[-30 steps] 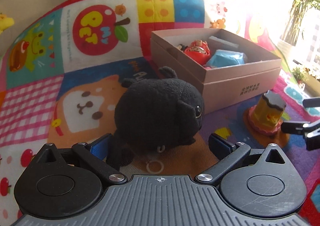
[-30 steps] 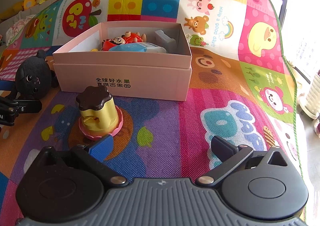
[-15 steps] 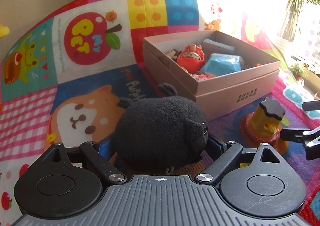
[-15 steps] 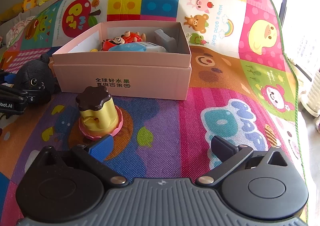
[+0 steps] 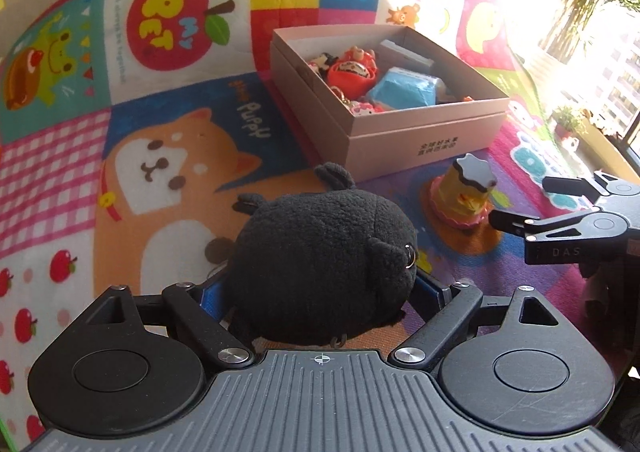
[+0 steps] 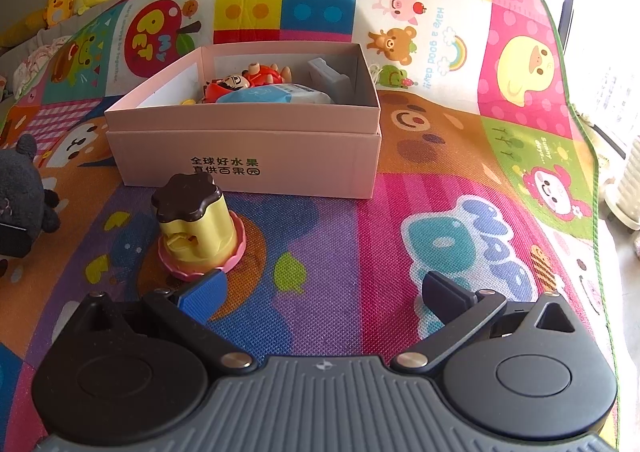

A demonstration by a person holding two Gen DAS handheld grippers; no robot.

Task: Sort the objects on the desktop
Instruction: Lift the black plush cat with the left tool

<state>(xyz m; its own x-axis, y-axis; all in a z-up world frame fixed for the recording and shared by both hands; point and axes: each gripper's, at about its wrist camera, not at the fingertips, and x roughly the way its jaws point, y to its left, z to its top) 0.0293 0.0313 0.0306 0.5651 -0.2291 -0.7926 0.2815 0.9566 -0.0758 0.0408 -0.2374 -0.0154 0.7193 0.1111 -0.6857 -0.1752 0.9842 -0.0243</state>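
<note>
The left gripper (image 5: pixel 320 288) pinches the black plush toy (image 5: pixel 324 264) between its 2 fingers, the toy filling the gap. The right gripper (image 6: pixel 324 292) hangs spread over the play mat (image 6: pixel 320 236), nothing between its fingers. Just past its blue pad (image 6: pixel 202 294) stands the yellow pudding toy (image 6: pixel 196 228) on a pink base. Farther back sits the open pink box (image 6: pixel 248 156), holding a red doll (image 5: pixel 352 70) and a blue packet (image 5: pixel 404 92).

2 wrist views angled down, sharing box (image 5: pixel 424 132)
</note>
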